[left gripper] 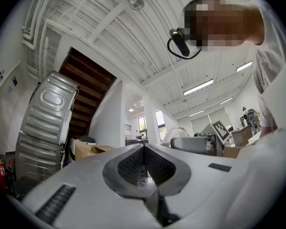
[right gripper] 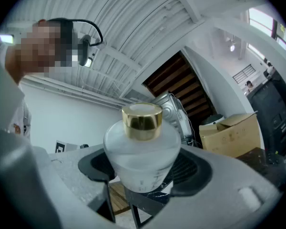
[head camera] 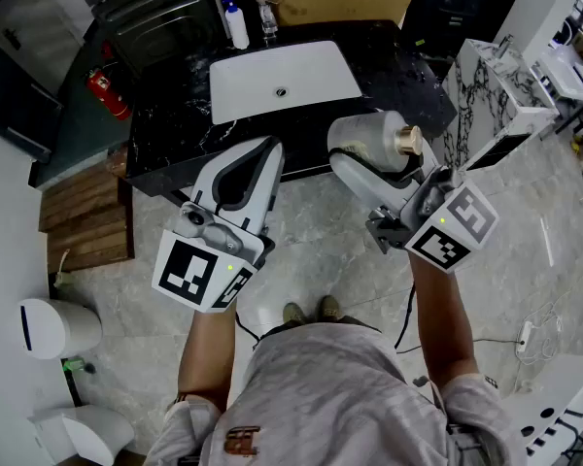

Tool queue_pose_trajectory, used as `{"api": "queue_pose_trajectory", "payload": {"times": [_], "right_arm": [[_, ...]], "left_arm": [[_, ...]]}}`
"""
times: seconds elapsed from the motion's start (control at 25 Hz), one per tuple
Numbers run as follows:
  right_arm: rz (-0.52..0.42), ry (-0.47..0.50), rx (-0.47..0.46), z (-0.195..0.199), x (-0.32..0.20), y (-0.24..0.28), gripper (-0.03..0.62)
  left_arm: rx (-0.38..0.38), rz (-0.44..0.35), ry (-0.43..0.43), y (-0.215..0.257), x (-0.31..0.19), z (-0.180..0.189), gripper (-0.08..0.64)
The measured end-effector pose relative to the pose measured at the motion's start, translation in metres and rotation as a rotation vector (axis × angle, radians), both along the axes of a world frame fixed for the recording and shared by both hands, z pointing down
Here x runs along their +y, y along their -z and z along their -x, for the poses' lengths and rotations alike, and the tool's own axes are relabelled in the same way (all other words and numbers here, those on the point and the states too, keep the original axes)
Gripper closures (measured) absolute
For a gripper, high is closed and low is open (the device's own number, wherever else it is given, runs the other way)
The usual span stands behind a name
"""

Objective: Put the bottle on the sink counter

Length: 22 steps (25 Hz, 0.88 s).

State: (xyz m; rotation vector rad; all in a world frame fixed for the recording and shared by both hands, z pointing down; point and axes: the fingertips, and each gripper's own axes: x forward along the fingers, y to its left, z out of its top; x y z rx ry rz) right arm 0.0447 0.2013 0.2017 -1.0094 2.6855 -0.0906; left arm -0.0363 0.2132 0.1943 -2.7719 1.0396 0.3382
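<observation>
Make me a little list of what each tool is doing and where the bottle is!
right tool: shut on the bottle
bottle: frosted, with a gold cap; held up, not on the counter yet
left tool: shut, holding nothing
counter: black, in front of both tools
sink: white, set in the counter

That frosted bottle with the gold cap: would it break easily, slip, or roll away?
The frosted white round bottle with a gold cap looks rigid, perhaps glass, so probably breakable. Its smooth curved sides might slip in the right gripper. On its side it would likely roll.
</observation>
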Motion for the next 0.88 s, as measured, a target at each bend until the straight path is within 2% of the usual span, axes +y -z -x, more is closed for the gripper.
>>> {"api": "queue_pose_trajectory", "payload": {"times": [0.52, 0.88], "right_arm": [[0.0, -0.01, 0.003, -0.021, 0.001, 0.002, 0.261], [-0.013, -0.009, 0.025, -0.047, -0.005, 0.005, 0.261]], "left_arm": [[-0.015, 0.003, -0.006, -0.001, 0.0, -0.021, 0.56], [-0.012, 0.002, 0.041, 0.0, -0.008, -0.037, 0.559]]}}
